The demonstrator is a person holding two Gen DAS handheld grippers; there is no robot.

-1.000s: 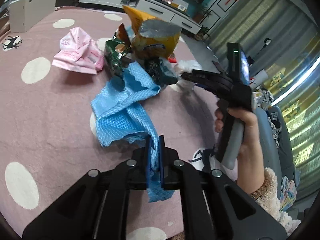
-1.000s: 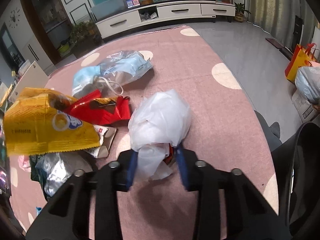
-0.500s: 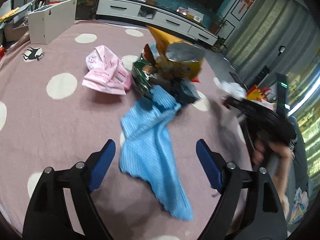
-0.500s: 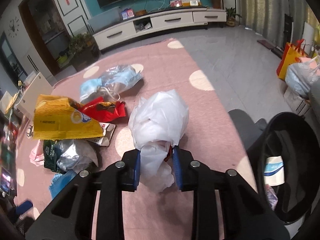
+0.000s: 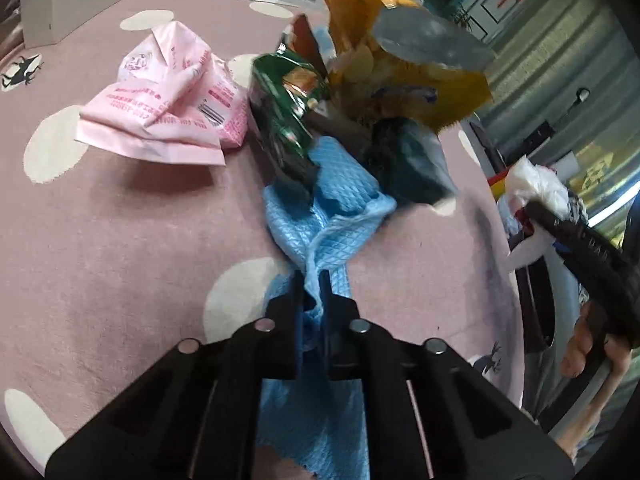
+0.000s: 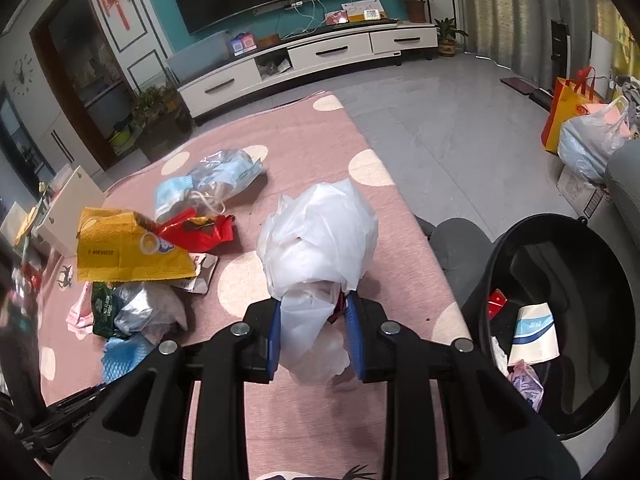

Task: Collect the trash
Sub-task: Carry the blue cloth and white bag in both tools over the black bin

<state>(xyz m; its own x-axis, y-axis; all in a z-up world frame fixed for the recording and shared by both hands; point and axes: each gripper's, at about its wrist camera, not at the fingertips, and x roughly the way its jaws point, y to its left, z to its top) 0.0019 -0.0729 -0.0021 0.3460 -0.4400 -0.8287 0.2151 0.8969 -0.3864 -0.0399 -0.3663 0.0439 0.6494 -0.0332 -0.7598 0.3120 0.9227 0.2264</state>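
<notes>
The pink polka-dot rug (image 6: 304, 148) carries the whole job, and the round black trash bin (image 6: 560, 320) stands at its right-hand edge, already holding a paper cup and some scraps. That bin is the landmark.

To the left of the bin, well apart from it, lies the litter pile: a yellow crisp bag (image 6: 128, 248), a red foil wrapper (image 6: 200, 232), a clear packet of blue face masks (image 6: 216, 176), a dark green snack packet (image 5: 284, 116) and a crumpled pink paper bag (image 5: 168, 96).

The right gripper (image 6: 314, 336) is clamped on a crumpled white plastic bag (image 6: 320, 236), raised over the rug just left of the bin's rim. The best move, I judge, is to carry it sideways until the bundle hangs clear over the opening, then let go; releasing early risks it catching the rim.

The left gripper (image 5: 311, 304) is pinched tight on a blue waffle-weave cloth (image 5: 328, 216) whose far end is touching the pile. Lift it straight up so it drags nothing along.
</notes>
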